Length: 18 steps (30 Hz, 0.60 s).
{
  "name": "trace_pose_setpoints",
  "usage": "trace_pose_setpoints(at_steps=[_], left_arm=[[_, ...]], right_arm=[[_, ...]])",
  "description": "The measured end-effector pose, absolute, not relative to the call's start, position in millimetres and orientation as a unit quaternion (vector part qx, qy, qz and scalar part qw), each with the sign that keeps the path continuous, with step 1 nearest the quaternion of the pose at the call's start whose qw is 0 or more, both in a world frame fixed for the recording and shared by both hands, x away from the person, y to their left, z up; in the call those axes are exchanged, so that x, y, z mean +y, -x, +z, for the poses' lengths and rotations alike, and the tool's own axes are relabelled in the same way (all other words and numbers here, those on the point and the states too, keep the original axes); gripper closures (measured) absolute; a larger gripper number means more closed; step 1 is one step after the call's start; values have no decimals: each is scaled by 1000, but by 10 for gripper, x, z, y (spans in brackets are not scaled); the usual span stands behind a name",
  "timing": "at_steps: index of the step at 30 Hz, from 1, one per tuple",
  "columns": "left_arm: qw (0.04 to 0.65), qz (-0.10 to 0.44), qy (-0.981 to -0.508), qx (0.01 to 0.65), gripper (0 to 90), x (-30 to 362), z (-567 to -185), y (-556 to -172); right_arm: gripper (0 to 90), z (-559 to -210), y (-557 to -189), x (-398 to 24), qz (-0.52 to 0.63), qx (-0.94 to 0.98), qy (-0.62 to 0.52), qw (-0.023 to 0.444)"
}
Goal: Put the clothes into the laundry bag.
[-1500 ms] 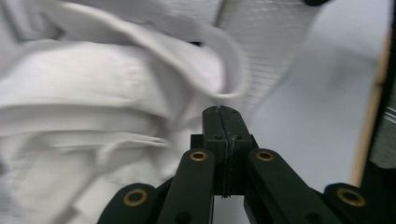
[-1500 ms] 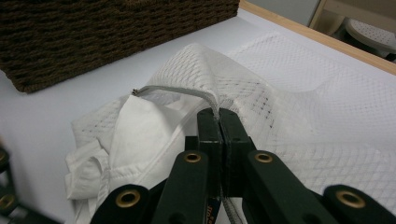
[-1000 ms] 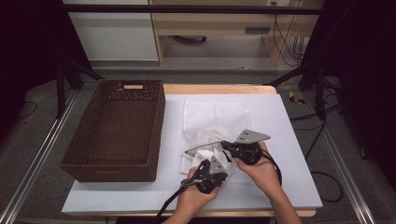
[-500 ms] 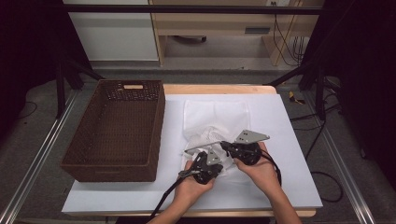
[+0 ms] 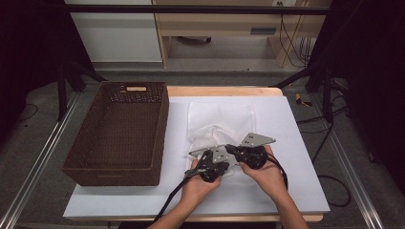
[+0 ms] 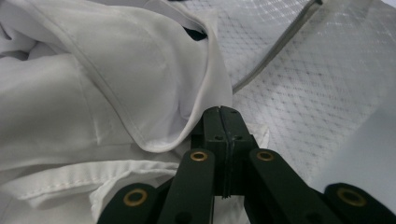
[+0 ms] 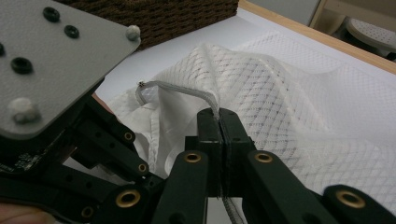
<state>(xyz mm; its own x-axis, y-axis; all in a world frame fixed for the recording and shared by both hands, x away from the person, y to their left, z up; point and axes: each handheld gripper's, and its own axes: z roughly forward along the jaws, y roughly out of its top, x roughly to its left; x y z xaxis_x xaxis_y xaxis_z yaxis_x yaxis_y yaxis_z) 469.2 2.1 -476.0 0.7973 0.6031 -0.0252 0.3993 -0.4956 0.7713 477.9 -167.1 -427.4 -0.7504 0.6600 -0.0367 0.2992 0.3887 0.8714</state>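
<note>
Your left gripper (image 5: 203, 161) has slid left, jaws pinched on the white garment (image 6: 93, 107) — it's entering the mesh laundry bag (image 5: 224, 119) mid-table; right gripper (image 7: 219, 116) clamps the bag's zipper edge.

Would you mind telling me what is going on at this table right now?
A person works a white garment into a white mesh laundry bag on the table. The right gripper is shut on the bag's zipper edge, holding the opening. The left gripper is shut at the garment's hem. A brown wicker basket stands to the left.
</note>
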Motion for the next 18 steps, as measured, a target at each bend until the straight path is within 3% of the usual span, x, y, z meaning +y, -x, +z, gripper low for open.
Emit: trace_pose_setpoints(at_steps=[18], left_arm=[[418, 139, -843, 308, 900, -6, -4748, -4891]], right_arm=[[892, -4263, -4761, -1661, 464, 814, -292, 192]])
